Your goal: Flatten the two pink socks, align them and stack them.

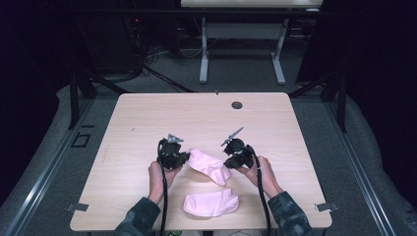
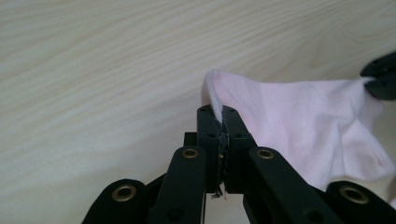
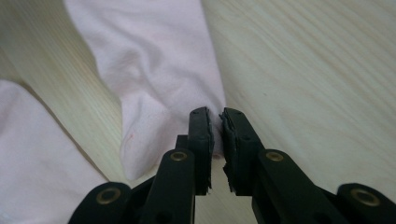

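Observation:
Two pink socks lie on the wooden table [image 1: 147, 113]. One sock [image 1: 209, 164] stretches between my two grippers in the high view. My left gripper [image 1: 184, 158] is at the sock's left end; in the left gripper view the left gripper [image 2: 219, 115] is shut on a raised edge of the sock [image 2: 299, 112]. My right gripper [image 1: 227, 163] is at the other end; in the right gripper view the right gripper [image 3: 215, 119] pinches the edge of that sock [image 3: 163, 70]. The second sock [image 1: 211, 203] lies flat near the table's front edge, and the second sock [image 3: 32, 154] shows at the lower left.
A round cable hole [image 1: 237, 104] sits near the table's far edge. Another table's white legs [image 1: 204, 54] stand on the floor behind. The person's sleeves come in over the front edge. The right gripper's tip [image 2: 380, 77] shows at the left gripper view's right border.

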Demonstrator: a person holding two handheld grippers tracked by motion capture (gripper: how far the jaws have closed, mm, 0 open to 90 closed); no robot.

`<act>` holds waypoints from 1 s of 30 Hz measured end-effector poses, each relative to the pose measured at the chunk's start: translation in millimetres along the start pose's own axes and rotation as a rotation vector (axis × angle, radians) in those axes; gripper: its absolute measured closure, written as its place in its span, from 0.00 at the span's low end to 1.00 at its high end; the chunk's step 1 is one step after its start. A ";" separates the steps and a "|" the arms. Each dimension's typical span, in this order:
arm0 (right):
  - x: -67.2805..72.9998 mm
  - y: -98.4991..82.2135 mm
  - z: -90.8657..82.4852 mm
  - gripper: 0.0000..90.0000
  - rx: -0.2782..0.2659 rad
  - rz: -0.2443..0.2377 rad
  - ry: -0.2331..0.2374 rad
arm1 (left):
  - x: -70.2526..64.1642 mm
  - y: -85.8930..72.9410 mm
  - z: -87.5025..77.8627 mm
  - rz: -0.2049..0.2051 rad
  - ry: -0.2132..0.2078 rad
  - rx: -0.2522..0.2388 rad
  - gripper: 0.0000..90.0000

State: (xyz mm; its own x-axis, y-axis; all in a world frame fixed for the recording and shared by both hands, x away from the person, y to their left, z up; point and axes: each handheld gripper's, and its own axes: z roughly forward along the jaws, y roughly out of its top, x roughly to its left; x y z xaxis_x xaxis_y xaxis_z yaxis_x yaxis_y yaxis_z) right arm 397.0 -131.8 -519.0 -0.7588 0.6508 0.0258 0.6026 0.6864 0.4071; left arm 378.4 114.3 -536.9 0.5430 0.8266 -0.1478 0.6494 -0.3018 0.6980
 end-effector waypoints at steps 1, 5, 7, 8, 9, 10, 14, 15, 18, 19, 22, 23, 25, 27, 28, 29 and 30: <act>0.0 0.0 0.0 0.90 0.000 0.000 0.000 | -3.8 -5.6 -1.3 -0.007 0.001 -0.016 0.98; -3.8 10.5 4.5 0.90 0.070 -0.070 -0.031 | -17.1 -26.8 -2.1 0.001 0.032 -0.033 0.98; -4.8 13.9 12.1 0.88 0.081 -0.090 -0.031 | -22.1 -35.3 -2.2 0.000 0.040 -0.040 0.97; -4.5 14.8 15.7 0.86 0.074 -0.089 -0.034 | -24.9 -38.6 -2.3 0.009 0.055 -0.033 0.97; -5.1 15.7 19.4 0.80 0.071 -0.090 -0.039 | -27.1 -41.3 -2.5 0.022 0.062 -0.025 0.96; -5.3 14.6 25.0 0.67 0.043 -0.076 -0.029 | -29.9 -46.2 -2.4 0.025 0.074 -0.012 0.90; -4.9 5.0 18.2 0.61 -0.059 -0.018 -0.023 | -31.5 -51.2 -10.2 0.026 0.093 -0.015 0.64; -4.8 1.6 13.4 0.60 -0.083 0.002 -0.020 | -30.7 -51.1 -13.8 0.022 0.105 -0.020 0.58; -4.3 -8.7 0.9 0.59 -0.110 0.056 -0.004 | -27.9 -49.6 -20.7 0.030 0.118 -0.033 0.43; -4.3 -8.7 0.9 0.59 -0.110 0.056 -0.004 | -25.8 -48.3 -23.6 0.026 0.116 -0.043 0.43; 0.9 -21.5 0.6 0.59 -0.098 0.088 0.016 | -17.5 -42.0 -28.7 0.026 0.113 -0.047 0.37; 0.9 -21.5 0.6 0.59 -0.098 0.088 0.016 | -14.9 -39.5 -28.9 0.026 0.117 -0.041 0.37; 1.2 -25.9 5.3 0.60 -0.085 0.105 0.020 | -9.9 -34.4 -28.1 0.024 0.115 -0.031 0.37; 0.8 -29.1 10.9 0.61 -0.081 0.130 0.027 | -6.1 -29.7 -25.2 0.032 0.112 -0.014 0.38; 0.8 -30.7 15.0 0.63 -0.070 0.132 0.041 | -4.4 -27.6 -22.5 0.034 0.101 0.003 0.40; 1.4 -30.9 16.8 0.64 -0.060 0.130 0.039 | -2.3 -25.6 -19.7 0.033 0.083 0.019 0.43; 1.4 -30.9 16.8 0.64 -0.060 0.130 0.039 | -0.8 -23.9 -16.3 0.035 0.075 0.042 0.43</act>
State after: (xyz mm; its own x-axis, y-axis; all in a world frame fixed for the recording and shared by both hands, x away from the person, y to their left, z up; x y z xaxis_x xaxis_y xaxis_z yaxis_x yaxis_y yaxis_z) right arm 381.5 -146.7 -546.9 -0.6851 0.7190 0.1167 0.6814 0.5760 0.4516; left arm 353.8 128.6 -542.0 0.5253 0.8480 -0.0698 0.6534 -0.3495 0.6715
